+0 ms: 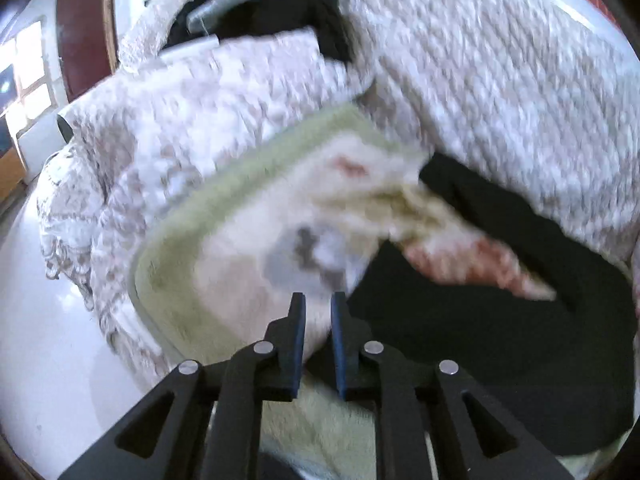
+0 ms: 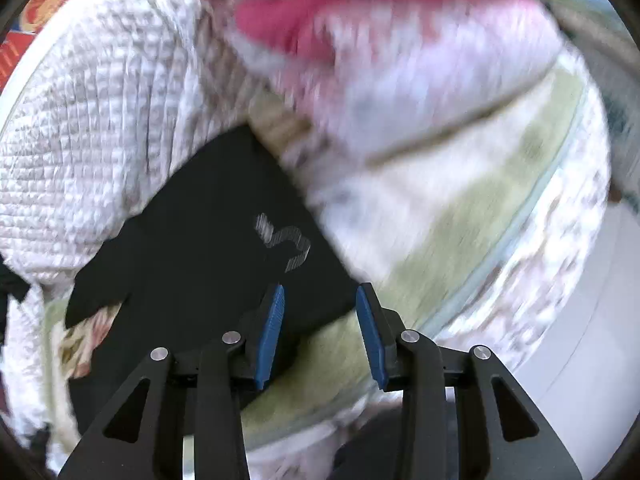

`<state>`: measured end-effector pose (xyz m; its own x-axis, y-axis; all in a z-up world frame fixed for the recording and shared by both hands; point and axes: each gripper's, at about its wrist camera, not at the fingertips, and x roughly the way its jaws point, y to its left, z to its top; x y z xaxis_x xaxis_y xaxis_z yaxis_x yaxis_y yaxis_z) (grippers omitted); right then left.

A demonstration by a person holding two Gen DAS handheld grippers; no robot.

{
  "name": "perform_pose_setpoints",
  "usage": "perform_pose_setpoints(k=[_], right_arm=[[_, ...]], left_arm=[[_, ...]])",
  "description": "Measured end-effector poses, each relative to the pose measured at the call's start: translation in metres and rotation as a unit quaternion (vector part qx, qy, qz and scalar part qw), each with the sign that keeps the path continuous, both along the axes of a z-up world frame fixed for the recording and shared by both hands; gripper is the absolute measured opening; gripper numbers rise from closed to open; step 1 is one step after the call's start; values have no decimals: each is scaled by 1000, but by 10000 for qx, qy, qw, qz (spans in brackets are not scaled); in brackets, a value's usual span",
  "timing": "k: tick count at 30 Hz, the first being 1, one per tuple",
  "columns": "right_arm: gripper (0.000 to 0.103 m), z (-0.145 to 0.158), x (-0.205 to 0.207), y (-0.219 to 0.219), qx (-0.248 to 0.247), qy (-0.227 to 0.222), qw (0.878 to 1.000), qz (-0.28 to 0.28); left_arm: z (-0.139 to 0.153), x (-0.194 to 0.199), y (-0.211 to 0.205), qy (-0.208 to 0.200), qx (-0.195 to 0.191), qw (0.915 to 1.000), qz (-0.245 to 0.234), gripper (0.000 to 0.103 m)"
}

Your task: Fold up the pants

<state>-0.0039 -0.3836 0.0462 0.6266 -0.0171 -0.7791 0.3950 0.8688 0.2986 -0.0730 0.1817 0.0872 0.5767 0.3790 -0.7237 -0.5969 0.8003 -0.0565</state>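
Along the left edge of the left wrist view, a glossy white floor point(image 1: 48, 360) is seen, with a white quilted bedspread point(image 1: 500, 80) draped beside it and filling the upper right. A green-bordered blanket point(image 1: 192, 240) with a pale printed centre is spread over the bedspread, much blurred. At bottom centre the left gripper point(image 1: 319, 344) is held over this blanket, its jaws a narrow gap apart with nothing clamped between them. To its right the black pants point(image 1: 480, 340) are laid in a folded block on the blanket, a crumpled fold of the blanket lying across their upper edge.

On the left of the right wrist view, the bedspread point(image 2: 92, 120) is seen again, and the pants point(image 2: 208, 248), marked with a pale striped logo point(image 2: 286, 242), are lying against it. The right gripper point(image 2: 320, 336) is held just above their near edge, jaws wide apart and empty. Further right, a blurred pink-and-white cloth point(image 2: 380, 52) is seen above the blanket point(image 2: 480, 208), and the floor point(image 2: 580, 300) beyond.
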Motion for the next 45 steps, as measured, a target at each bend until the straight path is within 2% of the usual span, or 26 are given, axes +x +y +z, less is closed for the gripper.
perform_pose_setpoints(k=[2,4,6,8,9,12,14,16,18,23,28,31,32,33,35,36,37,39,40,41,42,45], right_arm=[[38,-3,15,1,100,16,9993,352],[38,-9,34,4,-23,123,9980,618],[41,-18,52,3,-58,401,9948,931],[48,-30,65,-3,-34,752,9915,1058],[50,-36,69,-5,-58,956,9888,1142],[50,-55,76,-15,391,1296,9831,1230],[53,-57,77,-22,552,1318,9825,1193],[62,-59,78,-24,452,1429,9811,1227],[65,-67,79,-25,651,1566,9752,1424],[65,-68,80,-26,709,1626,9669,1834],[65,-56,74,-26,703,1628,9685,1747],[64,-57,72,-17,758,1669,9651,1868],[60,-54,73,-18,796,1622,9653,1883],[37,-52,72,-19,819,1605,9646,1924],[27,-51,71,-19,654,1594,9655,1953],[13,-47,68,-22,548,1541,9677,1920],[8,-41,64,-27,534,1403,9704,1891],[4,-32,57,-36,447,1196,9761,1757],[0,-31,57,-38,161,1256,9779,1662],[0,-33,56,-39,-131,1364,9779,1577],[0,-34,54,-39,-172,1393,9777,1560],[0,-17,43,-21,-423,1054,9750,1908]], left_arm=[[4,9,-1,-197,-208,9992,-287,26],[-2,24,-4,-215,-406,9968,-656,34],[-14,42,-10,-71,-673,9939,-870,34],[-24,56,-21,-52,-1189,9827,-1421,34],[-28,59,-30,-21,-1312,9786,-1587,34],[-42,66,-65,106,-1352,9653,-2231,34],[-55,69,-83,201,-1519,9563,-2491,34],[-60,68,-93,284,-1557,9532,-2577,34],[-61,68,-99,302,-1540,9511,-2659,34],[-61,66,-115,266,-1585,9417,-2955,34],[-56,63,-132,82,-1641,9284,-3333,34],[-49,63,-143,-53,-1499,9258,-3471,35],[-52,65,-147,-6,-1493,9243,-3513,35],[-56,69,-150,71,-1542,9223,-3544,35],[-66,75,-157,279,-1663,9166,-3626,35],[-70,76,-161,345,-1652,9150,-3665,35],[-72,76,-165,389,-1614,9140,-3703,35],[-72,74,-171,418,-1595,9115,-3767,35],[-71,72,-173,397,-1576,9106,-3800,35],[-70,70,-173,372,-1537,9105,-3820,35],[-69,69,-173,344,-1492,9116,-3815,35],[-67,73,-166,283,-1461,9198,-3630,35]])
